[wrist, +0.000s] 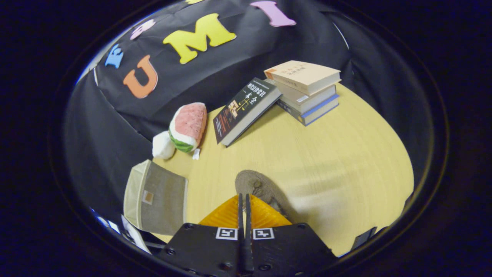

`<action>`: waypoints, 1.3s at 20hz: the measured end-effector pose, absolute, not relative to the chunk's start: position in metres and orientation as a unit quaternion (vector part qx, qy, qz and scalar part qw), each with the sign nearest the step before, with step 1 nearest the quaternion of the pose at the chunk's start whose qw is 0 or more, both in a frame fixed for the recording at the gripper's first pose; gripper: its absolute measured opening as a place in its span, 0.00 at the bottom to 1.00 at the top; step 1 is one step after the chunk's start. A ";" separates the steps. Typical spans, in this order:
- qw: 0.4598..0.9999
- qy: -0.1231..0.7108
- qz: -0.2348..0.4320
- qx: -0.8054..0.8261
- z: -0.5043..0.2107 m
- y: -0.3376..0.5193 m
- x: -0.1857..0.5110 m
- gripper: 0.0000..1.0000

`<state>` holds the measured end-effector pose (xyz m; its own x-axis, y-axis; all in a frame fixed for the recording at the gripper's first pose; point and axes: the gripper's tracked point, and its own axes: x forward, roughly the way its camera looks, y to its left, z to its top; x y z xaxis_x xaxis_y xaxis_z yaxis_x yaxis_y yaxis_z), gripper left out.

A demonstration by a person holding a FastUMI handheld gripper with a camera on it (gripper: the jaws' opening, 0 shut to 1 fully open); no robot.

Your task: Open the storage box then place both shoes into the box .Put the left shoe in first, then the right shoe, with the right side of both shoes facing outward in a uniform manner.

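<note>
The gripper (243,200) is clenched, its fingers pressed together with nothing between them, above the wooden worktop (326,154); just ahead of the fingertips lies a round woven mat (255,184). To the left of the fingers, at the worktop's near left edge, sits the grey fabric storage box (157,198), lid shut. Beyond, along the far edge against the black cloth, lie a watermelon-slice plush toy (188,126) with a white plush piece (163,145) touching it, then a dark book (246,109) leaning on a stack of books (307,92).
</note>
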<state>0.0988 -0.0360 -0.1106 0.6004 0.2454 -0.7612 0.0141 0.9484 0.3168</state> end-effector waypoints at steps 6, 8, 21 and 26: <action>0.881 0.471 0.050 -0.003 -0.131 -0.068 0.083 0.36; 0.872 0.482 0.082 -0.022 -0.131 -0.074 0.081 0.60; 0.854 0.475 0.210 -0.029 -0.198 -0.068 0.124 0.47; 0.852 0.488 0.187 0.035 -0.204 -0.078 0.124 0.00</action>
